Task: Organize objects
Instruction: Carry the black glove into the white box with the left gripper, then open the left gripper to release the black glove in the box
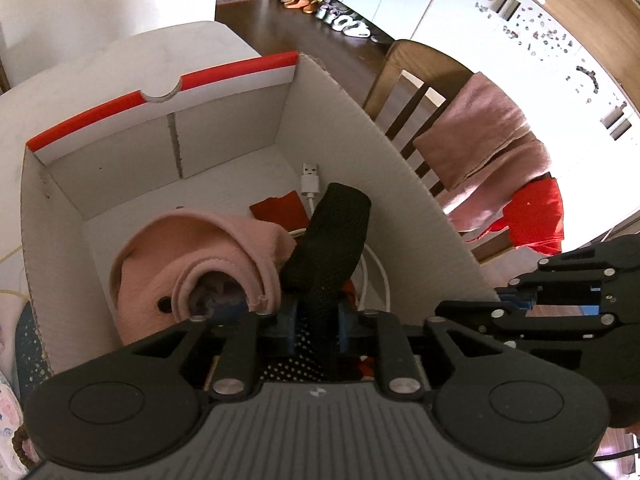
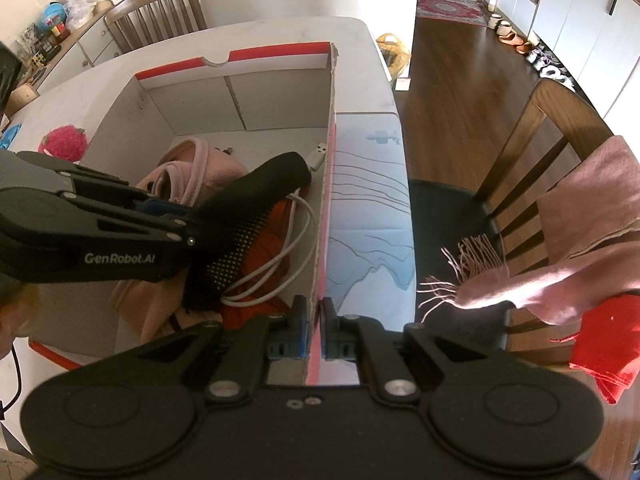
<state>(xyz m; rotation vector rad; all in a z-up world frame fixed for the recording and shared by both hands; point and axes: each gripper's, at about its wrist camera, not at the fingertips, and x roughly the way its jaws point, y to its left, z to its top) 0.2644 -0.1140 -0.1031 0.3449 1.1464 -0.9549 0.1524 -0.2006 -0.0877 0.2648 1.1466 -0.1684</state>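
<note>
Lowering black glove into box, beside pink hat and over cable. Left gripper narrow around glove; right gripper pinching box wall. Probably releasing next, then lifting clear.

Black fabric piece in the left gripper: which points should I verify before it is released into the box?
1. Black fabric piece over the box: ok.
2. Left gripper pads pressing it: cannot tell.
3. Right gripper clamped on the box wall: ok.
4. Free floor in the box: ok, far half bare.
5. White cable clear of the drop spot: not ok, it lies underneath.
</note>
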